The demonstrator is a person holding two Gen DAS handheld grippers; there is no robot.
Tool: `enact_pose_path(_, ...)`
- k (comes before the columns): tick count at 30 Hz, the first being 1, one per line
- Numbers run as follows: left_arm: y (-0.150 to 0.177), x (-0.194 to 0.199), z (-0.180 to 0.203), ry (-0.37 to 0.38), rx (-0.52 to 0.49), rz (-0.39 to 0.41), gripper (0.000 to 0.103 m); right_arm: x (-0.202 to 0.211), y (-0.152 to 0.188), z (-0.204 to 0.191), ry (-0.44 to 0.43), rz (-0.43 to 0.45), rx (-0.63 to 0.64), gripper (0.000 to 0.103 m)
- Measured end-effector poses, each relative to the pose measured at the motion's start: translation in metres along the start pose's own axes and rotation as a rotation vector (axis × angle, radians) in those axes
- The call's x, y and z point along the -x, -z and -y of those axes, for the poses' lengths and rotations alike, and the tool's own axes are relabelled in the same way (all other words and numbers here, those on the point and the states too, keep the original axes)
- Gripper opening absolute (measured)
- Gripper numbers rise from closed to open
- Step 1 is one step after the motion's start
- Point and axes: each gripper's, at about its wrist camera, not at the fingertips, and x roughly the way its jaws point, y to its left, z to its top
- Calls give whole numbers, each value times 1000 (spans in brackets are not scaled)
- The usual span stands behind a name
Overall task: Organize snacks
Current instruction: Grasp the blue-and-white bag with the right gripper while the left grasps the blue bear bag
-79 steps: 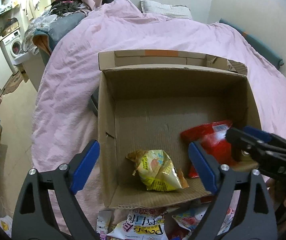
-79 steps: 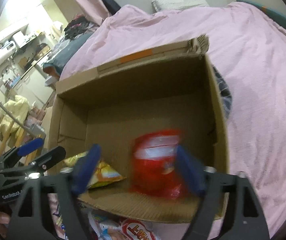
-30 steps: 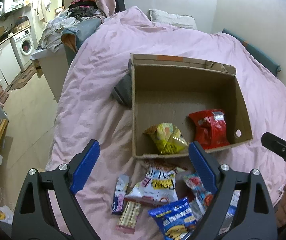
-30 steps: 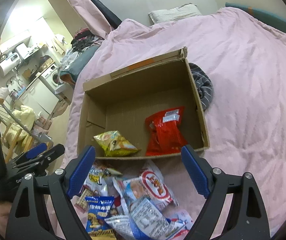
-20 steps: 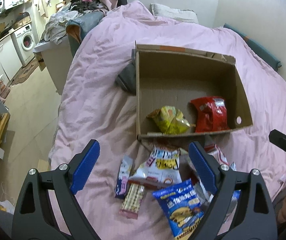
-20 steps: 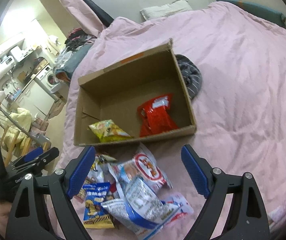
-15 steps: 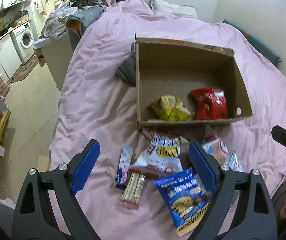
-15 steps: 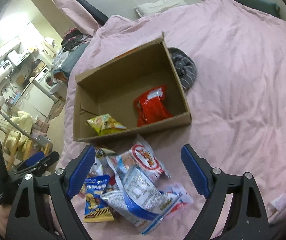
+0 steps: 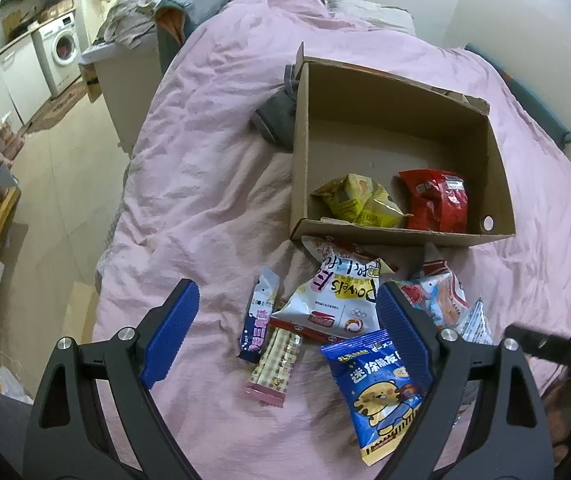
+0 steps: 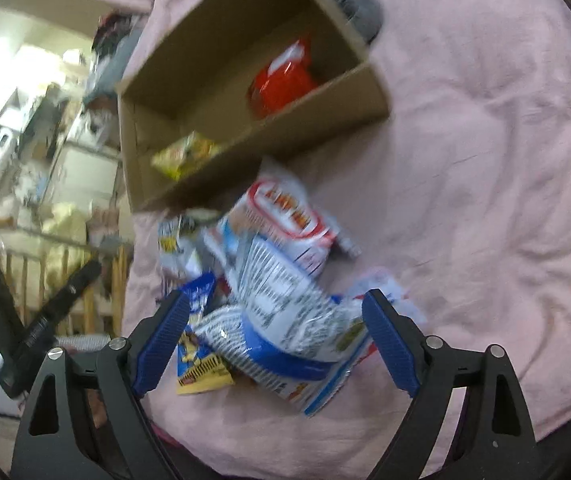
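Observation:
An open cardboard box [image 9: 401,236] lies on a pink bed and holds a yellow snack bag [image 9: 359,200] and a red snack bag [image 9: 437,200]. In front of it lies a pile of snacks: a white bag [image 9: 337,300], a blue bag [image 9: 381,384], a checked bar [image 9: 277,360] and a small blue-white pack [image 9: 259,316]. My left gripper [image 9: 285,332] is open above the pile. My right gripper [image 10: 273,340] is open over a large blue-and-white bag [image 10: 285,320]; the box [image 10: 325,108] shows behind, blurred.
A grey cloth [image 9: 277,120] lies against the box's left side. The bed edge [image 9: 113,248] drops to the floor on the left. A washing machine [image 9: 61,56] and a clothes pile stand far left. A wall rises behind the bed.
Both grippers have pulled back from the box toward the snack pile. The right gripper has dropped lower over the big blue-and-white bag. Both stay open and empty.

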Motion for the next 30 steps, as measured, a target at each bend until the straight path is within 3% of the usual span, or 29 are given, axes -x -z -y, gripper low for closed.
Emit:
enact_pose_path(3,0,1,-1,-1,3,2,88,-23,4,-9,61,-77,28,99)
enact_pose_path(7,1,0,-2,1,6,-1,88,-49,8,5,118,-145,-84,100)
enact_pose_path(11,0,0,-2,5,9,0,88,-58,7,6,142,-148,-104,101)
enact_pose_path(15,0,0,-2,6,9,0,88,-53,10,0,156,-156,-44,77)
enact_pose_path(18,1,-2,-2,12,17,-16,88,-43,10,0,122,-148,-29,72)
enact_pose_path(22,3,-6,2,6,8,-29,88,-17,9,3,38,-91,-6,69)
enact_pose_path(25,6,-9,6,10,14,-48,88,7,5,2,-12,6,14,69)
enact_pose_path(27,10,-15,9,15,41,-90,88,25,2,-2,-11,104,35,69)
enact_pose_path(30,23,-31,14,47,110,-192,88,38,-2,-5,-4,173,41,69)
